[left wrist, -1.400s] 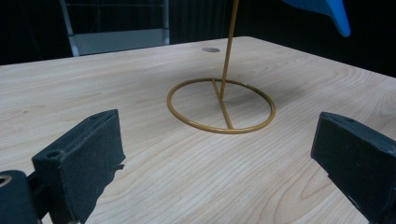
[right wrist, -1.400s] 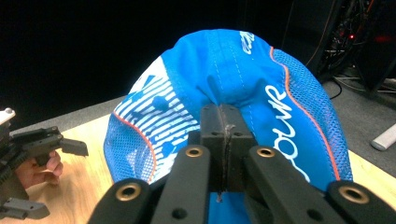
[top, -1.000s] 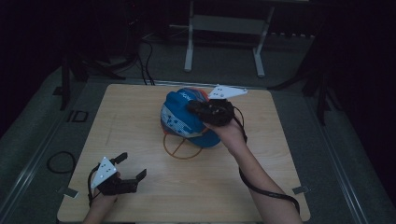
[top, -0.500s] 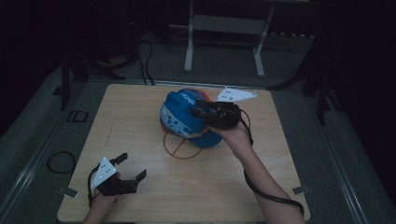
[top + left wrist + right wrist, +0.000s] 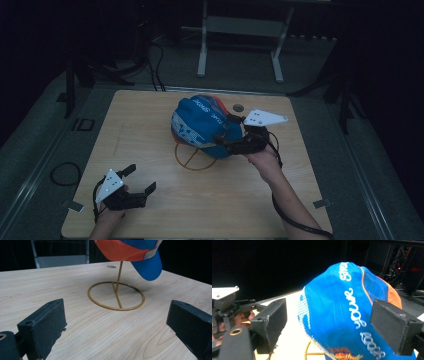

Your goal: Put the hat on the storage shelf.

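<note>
Now that the right gripper (image 5: 231, 144) has just been opening its jaws, they stand wide on either side of the cap (image 5: 202, 125) without pressing it; a second ago it sat higher against the crown, and it has since slid toward the lower right of the high view; the cap rests on its stand (image 5: 116, 295) at the frame's centre, so the placing looks done; the left gripper (image 5: 141, 181), jaws open and empty, waits at lower left.

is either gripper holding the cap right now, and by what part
Neither. The right gripper has just been opening beside the cap; the left gripper is open and empty.
</note>
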